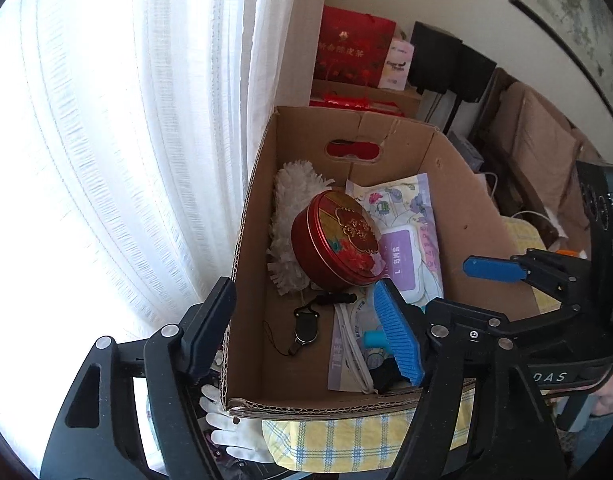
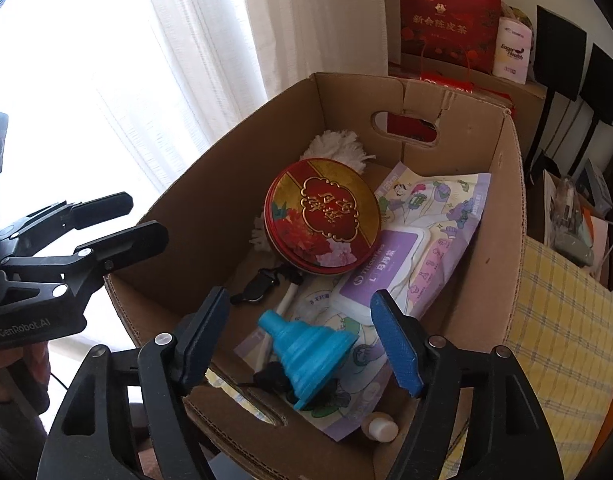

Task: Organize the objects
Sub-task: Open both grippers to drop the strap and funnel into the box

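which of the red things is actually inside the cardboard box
The round red tin, tilted on the white duster and wipes pack. The red gift bag stands outside, behind the cardboard box.

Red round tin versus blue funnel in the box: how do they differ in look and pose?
The red round tin is a wide, flat, rigid-looking drum with a gold floral lid, propped at a tilt against the white duster. The blue funnel is smaller, plain, ribbed and conical, lying nearer the camera with its spout pointing up and left. The tin sits mid-box; the funnel lies on the wipes pack. Both are inside the cardboard box, neither gripped.
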